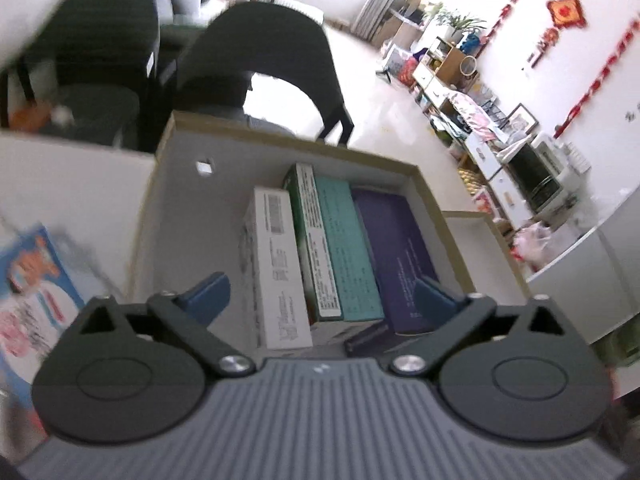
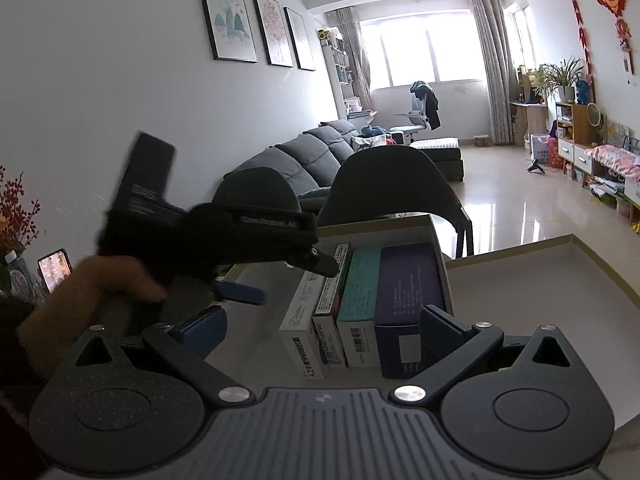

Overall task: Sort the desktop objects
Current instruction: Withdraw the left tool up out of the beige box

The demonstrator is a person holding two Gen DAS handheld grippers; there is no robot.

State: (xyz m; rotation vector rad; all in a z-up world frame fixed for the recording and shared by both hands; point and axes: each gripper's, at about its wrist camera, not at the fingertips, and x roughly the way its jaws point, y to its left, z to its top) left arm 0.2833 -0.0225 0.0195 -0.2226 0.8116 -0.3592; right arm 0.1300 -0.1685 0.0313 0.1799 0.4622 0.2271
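Observation:
A shallow cardboard tray (image 1: 180, 200) with a white inside holds a row of upright boxes: a white box (image 1: 280, 272), a green-and-white box (image 1: 314, 240), a teal box (image 1: 348, 248) and a purple box (image 1: 400, 256). My left gripper (image 1: 320, 298) hangs open just above their near ends, with nothing held. In the right wrist view it (image 2: 288, 280) hovers over the tray's left part, gripped by a hand (image 2: 104, 284). My right gripper (image 2: 320, 328) is open in front of the same row (image 2: 360, 300); its right finger (image 2: 436, 328) overlaps the purple box (image 2: 408, 280).
A second tray (image 2: 540, 280) adjoins on the right. A blue printed packet (image 1: 32, 280) lies left of the first tray. Two dark chairs (image 2: 392, 184) stand behind the table. A lit phone (image 2: 54, 270) and a bottle (image 2: 18, 276) stand at far left.

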